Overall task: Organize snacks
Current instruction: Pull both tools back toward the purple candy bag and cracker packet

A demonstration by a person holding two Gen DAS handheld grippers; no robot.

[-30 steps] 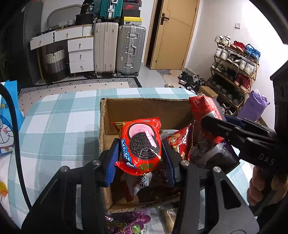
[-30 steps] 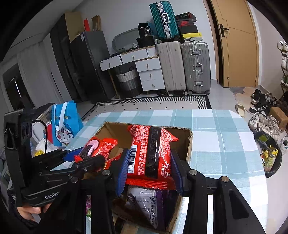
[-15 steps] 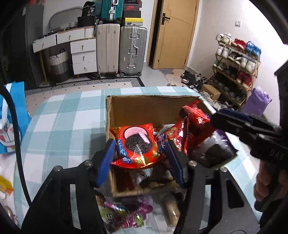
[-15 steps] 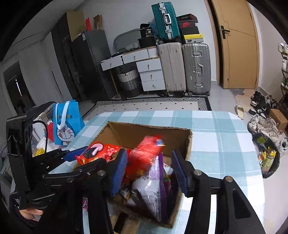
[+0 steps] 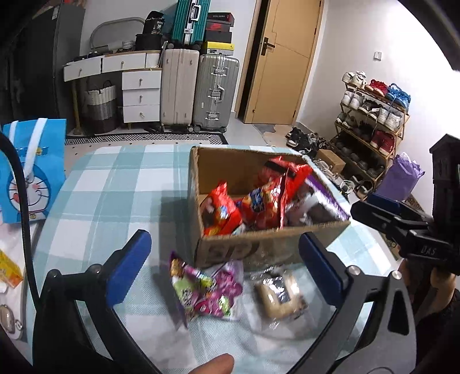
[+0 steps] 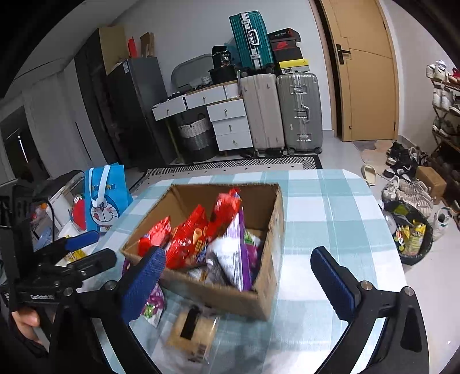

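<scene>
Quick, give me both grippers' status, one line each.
Left gripper: open, holding nothing; jaws have just been opening, nothing between them.
Right gripper: open, holding nothing; jaws have just been opening, nothing gripped.

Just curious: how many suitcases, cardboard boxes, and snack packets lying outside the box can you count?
Suitcases: 3 (teal suitcase, beige suitcase, silver suitcase)
Cardboard box: 1
Snack packets outside the box: 2 (purple bag, clear biscuit packet)
Total: 6
</scene>
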